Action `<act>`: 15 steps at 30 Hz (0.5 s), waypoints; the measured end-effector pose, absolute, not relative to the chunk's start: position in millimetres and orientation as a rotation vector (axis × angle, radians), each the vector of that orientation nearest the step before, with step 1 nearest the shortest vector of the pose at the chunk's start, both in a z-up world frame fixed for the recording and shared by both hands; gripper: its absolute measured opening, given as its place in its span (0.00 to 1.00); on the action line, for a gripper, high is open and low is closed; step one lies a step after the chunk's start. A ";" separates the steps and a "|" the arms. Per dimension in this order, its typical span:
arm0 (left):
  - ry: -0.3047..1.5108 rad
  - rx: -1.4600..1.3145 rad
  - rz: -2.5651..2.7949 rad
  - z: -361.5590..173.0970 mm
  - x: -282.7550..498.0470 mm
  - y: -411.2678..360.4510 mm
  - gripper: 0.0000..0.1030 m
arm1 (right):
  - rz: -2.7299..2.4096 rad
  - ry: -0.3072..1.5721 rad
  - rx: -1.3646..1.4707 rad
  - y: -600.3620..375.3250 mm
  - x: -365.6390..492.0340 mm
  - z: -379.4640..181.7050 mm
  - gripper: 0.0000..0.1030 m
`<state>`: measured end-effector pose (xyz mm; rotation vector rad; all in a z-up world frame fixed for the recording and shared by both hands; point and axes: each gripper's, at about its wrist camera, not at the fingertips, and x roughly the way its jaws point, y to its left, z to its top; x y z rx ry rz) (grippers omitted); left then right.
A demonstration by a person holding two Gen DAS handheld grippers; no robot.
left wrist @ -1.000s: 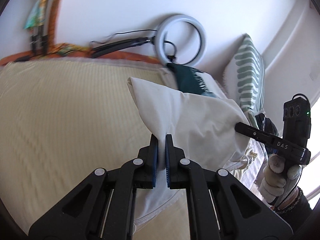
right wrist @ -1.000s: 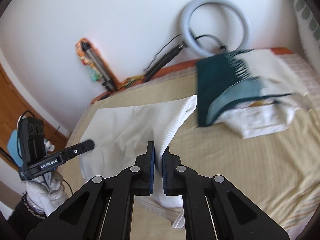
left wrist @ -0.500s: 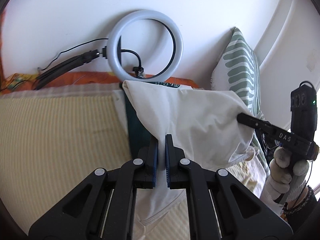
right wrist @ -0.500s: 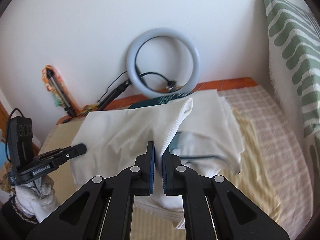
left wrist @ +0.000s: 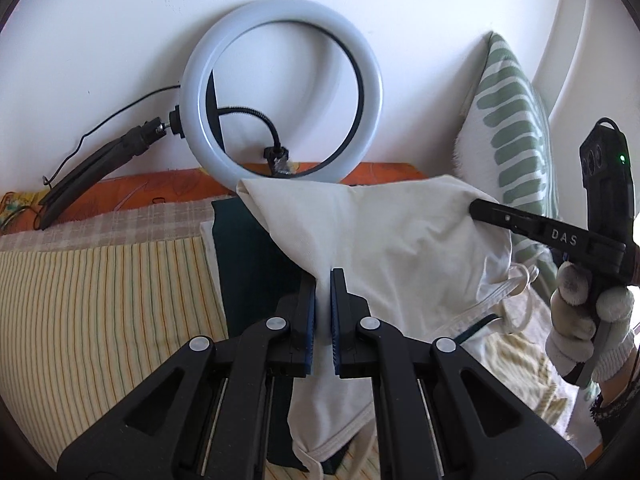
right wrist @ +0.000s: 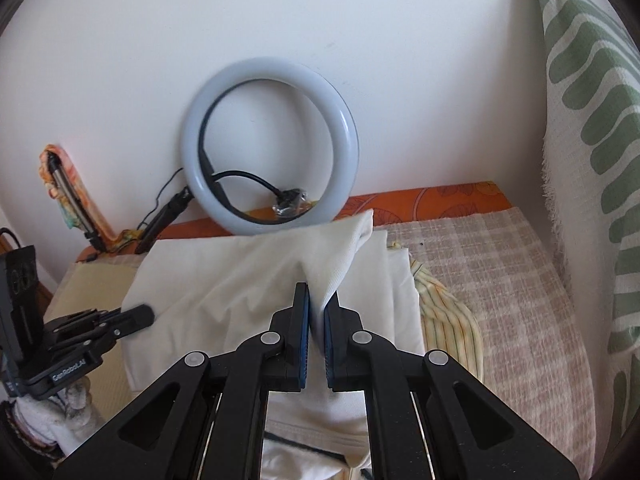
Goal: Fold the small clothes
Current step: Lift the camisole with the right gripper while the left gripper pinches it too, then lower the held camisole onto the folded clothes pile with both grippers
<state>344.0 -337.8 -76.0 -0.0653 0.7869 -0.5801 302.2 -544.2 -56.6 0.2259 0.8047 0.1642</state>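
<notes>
A white garment (left wrist: 384, 240) hangs stretched between my two grippers above the bed. My left gripper (left wrist: 323, 280) is shut on one edge of it. My right gripper (right wrist: 317, 300) is shut on the other edge; it also shows in the left wrist view (left wrist: 480, 210), pinching the cloth at the right. The white garment (right wrist: 240, 280) sags over a stack of clothes: a dark green garment (left wrist: 248, 264) and other white pieces (right wrist: 400, 280) lie under it. My left gripper shows in the right wrist view (right wrist: 146, 314) at the left.
A ring light (left wrist: 280, 92) on a black stand (left wrist: 96, 168) leans on the wall behind the stack. A green-patterned pillow (left wrist: 516, 120) stands at the right. A striped yellow mat (left wrist: 100, 304) and checked cloth (right wrist: 500, 272) cover the bed.
Both grippers have carried the white garment toward the wall and the right, from over the open mat to over the stack of clothes by the ring light. Both stayed shut.
</notes>
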 end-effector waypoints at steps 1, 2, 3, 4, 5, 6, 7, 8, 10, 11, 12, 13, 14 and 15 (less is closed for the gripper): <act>0.792 -0.060 -0.575 -78.5 345.4 -337.5 0.04 | 0.162 0.809 0.230 -545.8 305.6 -60.6 0.04; 0.796 -0.057 -0.569 -82.1 345.6 -336.2 0.04 | 0.162 0.815 0.233 -547.3 308.2 -64.7 0.04; 0.800 -0.055 -0.568 -84.7 346.1 -335.8 0.04 | 0.161 0.819 0.231 -548.1 309.8 -67.6 0.04; 0.806 -0.049 -0.562 -88.0 346.7 -335.6 0.04 | 0.155 0.825 0.227 -548.9 311.5 -70.7 0.04; 0.812 -0.043 -0.558 -90.5 348.4 -335.8 0.04 | 0.148 0.834 0.223 -549.4 312.3 -74.1 0.04; 0.822 -0.038 -0.554 -92.2 349.1 -335.9 0.05 | 0.142 0.839 0.222 -550.1 312.8 -76.7 0.04; 0.825 -0.035 -0.549 -93.7 349.3 -335.5 0.05 | 0.136 0.849 0.219 -549.9 312.3 -79.4 0.04; 0.829 -0.035 -0.550 -94.5 349.8 -335.4 0.05 | 0.126 0.854 0.210 -549.8 312.2 -80.9 0.04; 0.830 -0.032 -0.542 -95.1 350.4 -335.6 0.05 | 0.107 0.867 0.193 -548.2 310.8 -83.6 0.04; 0.832 -0.030 -0.539 -95.1 350.2 -336.1 0.05 | 0.092 0.875 0.184 -548.1 311.3 -85.3 0.04; 0.840 -0.020 -0.534 -96.0 350.8 -337.6 0.06 | 0.074 0.884 0.172 -548.0 311.8 -87.2 0.04; 0.854 0.000 -0.529 -98.3 352.1 -340.0 0.06 | 0.050 0.910 0.160 -547.6 313.8 -90.7 0.04; 0.863 0.021 -0.519 -100.3 353.0 -341.5 0.07 | 0.031 0.929 0.152 -547.5 315.0 -93.3 0.04; 0.866 0.035 -0.506 -101.8 353.3 -341.4 0.11 | 0.018 0.949 0.143 -547.5 316.7 -96.2 0.05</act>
